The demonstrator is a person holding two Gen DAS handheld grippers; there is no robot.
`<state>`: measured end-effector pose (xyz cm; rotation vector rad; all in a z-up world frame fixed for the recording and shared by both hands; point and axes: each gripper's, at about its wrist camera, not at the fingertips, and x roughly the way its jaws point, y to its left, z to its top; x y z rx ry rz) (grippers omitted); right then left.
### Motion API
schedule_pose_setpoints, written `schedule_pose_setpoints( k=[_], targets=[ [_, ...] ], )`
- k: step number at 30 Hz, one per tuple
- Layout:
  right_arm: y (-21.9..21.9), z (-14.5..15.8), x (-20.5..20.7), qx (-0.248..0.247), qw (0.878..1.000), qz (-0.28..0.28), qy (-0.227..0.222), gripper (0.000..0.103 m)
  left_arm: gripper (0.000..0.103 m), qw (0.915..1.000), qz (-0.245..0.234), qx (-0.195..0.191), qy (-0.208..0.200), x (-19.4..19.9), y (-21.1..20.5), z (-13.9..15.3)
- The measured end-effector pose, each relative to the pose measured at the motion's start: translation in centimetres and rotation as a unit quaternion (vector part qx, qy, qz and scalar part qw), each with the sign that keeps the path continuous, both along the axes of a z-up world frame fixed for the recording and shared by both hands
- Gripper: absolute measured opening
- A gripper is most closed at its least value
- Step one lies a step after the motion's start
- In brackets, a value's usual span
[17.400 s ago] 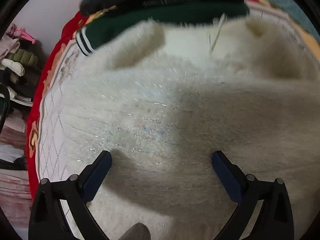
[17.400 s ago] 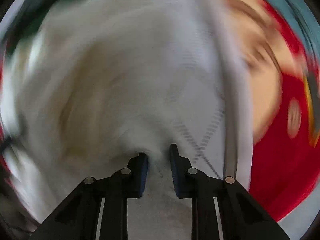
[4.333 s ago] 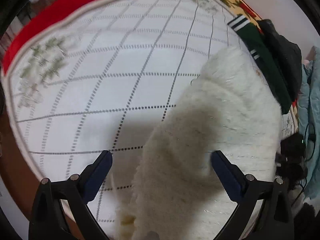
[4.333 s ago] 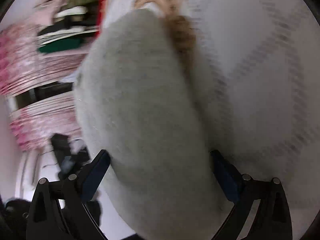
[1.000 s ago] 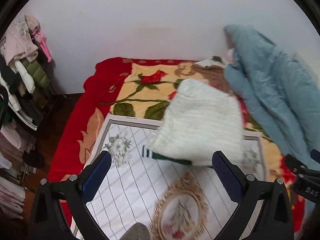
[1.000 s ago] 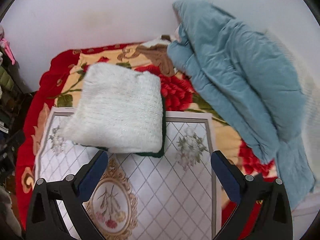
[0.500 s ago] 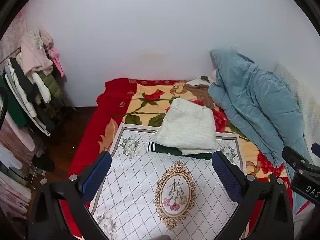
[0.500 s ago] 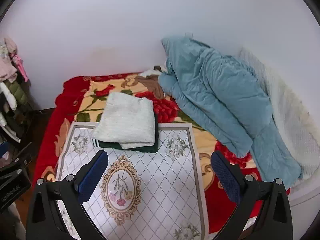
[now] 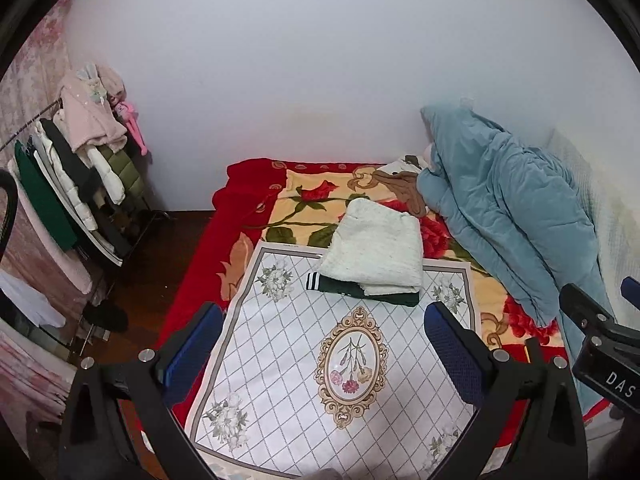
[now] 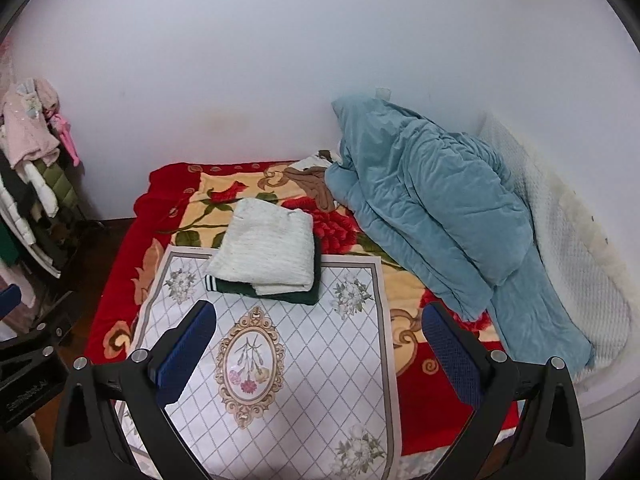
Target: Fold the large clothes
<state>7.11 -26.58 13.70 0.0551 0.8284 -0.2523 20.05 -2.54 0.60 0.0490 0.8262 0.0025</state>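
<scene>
A folded white fuzzy sweater (image 9: 376, 254) lies on top of a folded dark green garment with white stripes (image 9: 344, 285), at the far edge of a white quilted mat (image 9: 280, 364) on the bed. The stack also shows in the right wrist view: the sweater (image 10: 266, 249) on the green garment (image 10: 296, 294). My left gripper (image 9: 320, 352) is open and empty, held high and well back from the stack. My right gripper (image 10: 316, 350) is open and empty too, equally far back.
A red and yellow floral blanket (image 9: 240, 216) covers the bed. A bunched teal duvet (image 10: 432, 208) lies along the right by a white pillow (image 10: 568, 248). A clothes rack (image 9: 68, 184) stands at the left by the wall. The right gripper's body (image 9: 600, 340) shows at the left view's right edge.
Both grippers have pulled up and back from the bed, so the stacked clothes look smaller and farther away. The folded stack has stayed in place.
</scene>
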Motion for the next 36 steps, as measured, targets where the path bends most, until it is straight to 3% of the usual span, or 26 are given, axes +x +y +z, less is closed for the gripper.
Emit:
schedule_pose_setpoints(
  k=[12,36],
  targets=[
    [-0.2,2.9,-2.1,-0.006,1.0,0.006,-0.021,0.103,0.103,0.9997,0.005,-0.01,-0.02,-2.2,-0.1,1.8],
    [-0.3,3.9,-2.6,-0.001,0.999,0.024,-0.026,0.103,0.103,0.9992,0.014,-0.006,-0.038,-3.1,0.0,2.5]
  ],
)
